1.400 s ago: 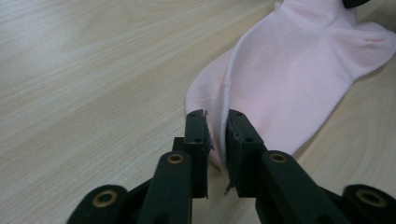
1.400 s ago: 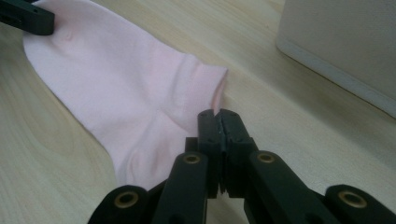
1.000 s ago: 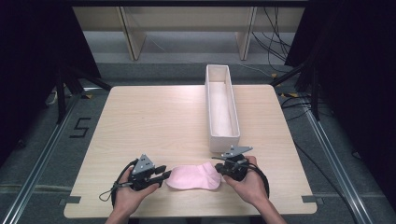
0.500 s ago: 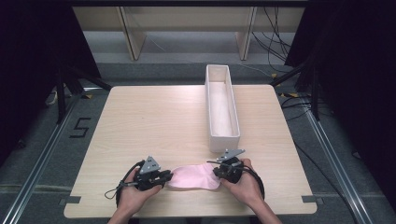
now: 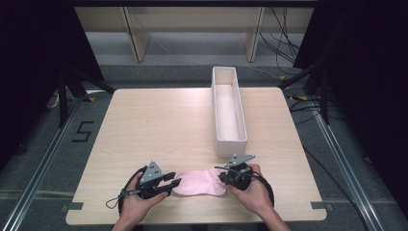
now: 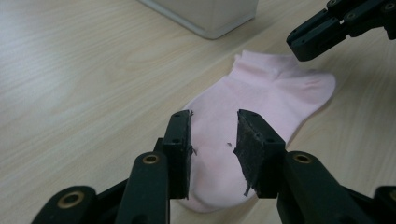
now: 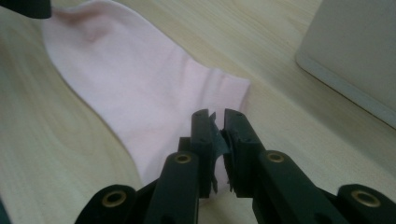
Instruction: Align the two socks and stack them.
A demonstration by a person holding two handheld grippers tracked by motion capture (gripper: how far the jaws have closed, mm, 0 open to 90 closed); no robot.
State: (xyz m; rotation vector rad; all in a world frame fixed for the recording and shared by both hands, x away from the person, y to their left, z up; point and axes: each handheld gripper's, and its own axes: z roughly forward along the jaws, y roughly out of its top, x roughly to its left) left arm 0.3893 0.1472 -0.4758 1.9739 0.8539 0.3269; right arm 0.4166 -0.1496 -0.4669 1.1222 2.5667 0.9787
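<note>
A pink ankle sock (image 5: 199, 183) lies flat on the wooden counter (image 5: 159, 130), near the counter's front edge and just in front of the short near end of a long white tray (image 5: 230, 113). The sock and the tray stand apart, with a strip of bare wood between them.

The left gripper (image 5: 168, 184) sits at the end of the sock farther from the tray, held in the person's left hand (image 5: 137, 202). In the left gripper view its fingers (image 6: 180, 149) stand partly apart, having just been opening, with the rounded toe end of the sock below and between them. The pads do not press on the cloth; a clear gap shows on each inner side.

The right gripper (image 5: 225, 177) sits at the end of the sock nearer the tray, held in the person's right hand (image 5: 252, 195). In the right gripper view its fingers (image 7: 203, 140) stand almost together, having just been opening slightly, with only a narrow slit between the worn pads. They hover over the cuff end of the sock, and I cannot tell whether any cloth is caught in that slit. The corner of the white tray rises just beyond that gripper in the same view.
</note>
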